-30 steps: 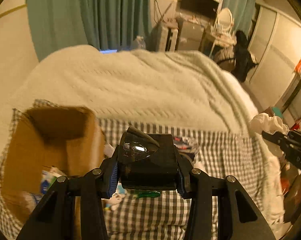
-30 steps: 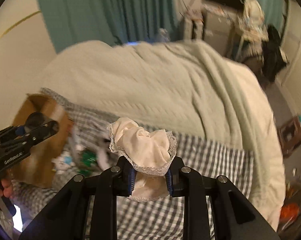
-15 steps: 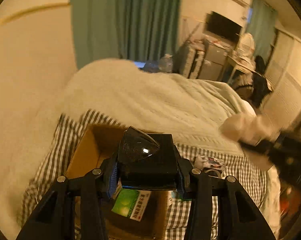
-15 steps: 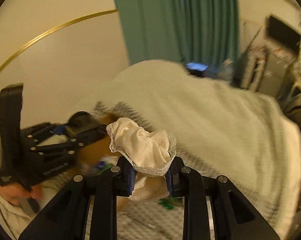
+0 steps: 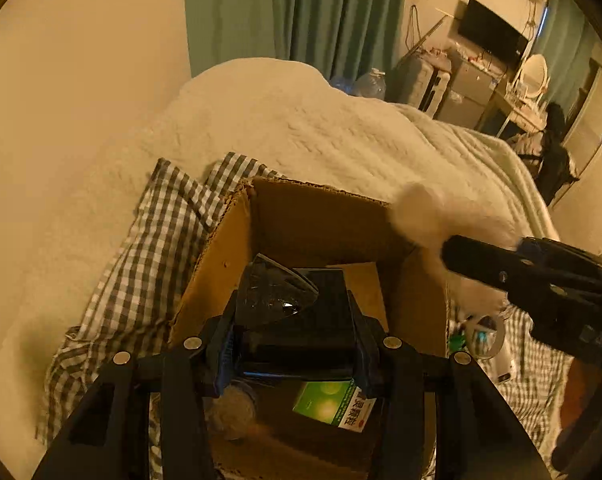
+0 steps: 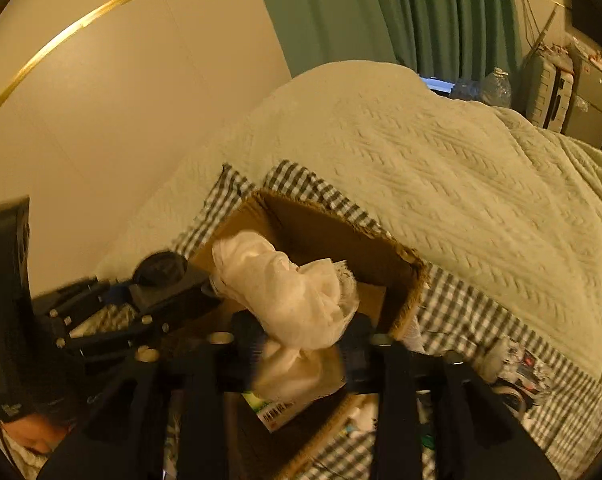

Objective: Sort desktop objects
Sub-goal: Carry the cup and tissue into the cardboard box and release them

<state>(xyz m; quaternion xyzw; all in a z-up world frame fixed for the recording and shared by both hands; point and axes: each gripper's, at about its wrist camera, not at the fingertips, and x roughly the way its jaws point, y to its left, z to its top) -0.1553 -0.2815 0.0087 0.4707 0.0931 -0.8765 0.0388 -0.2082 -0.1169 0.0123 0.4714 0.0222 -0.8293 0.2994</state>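
Observation:
My left gripper (image 5: 295, 344) is shut on a black box-shaped object with a clear pointed lid (image 5: 297, 316) and holds it over the open cardboard box (image 5: 301, 216). A green and white medicine packet (image 5: 333, 402) lies inside the box. My right gripper (image 6: 303, 350) is shut on a crumpled white lace cloth (image 6: 289, 296) above the same cardboard box (image 6: 325, 232). The cloth (image 5: 425, 216) and right gripper (image 5: 541, 276) show blurred at the right in the left wrist view. The left gripper (image 6: 141, 304) shows at the left in the right wrist view.
The box sits on a grey checked cloth (image 5: 141, 256) spread over a cream bedspread (image 6: 441, 168). A tape roll (image 5: 487, 336) and small items lie on the cloth right of the box. A wall is at the left, green curtains (image 5: 333, 12) behind.
Both grippers have swung left and come over the cardboard box, each still holding its object. The right gripper's jaws look wider around the cloth than before.

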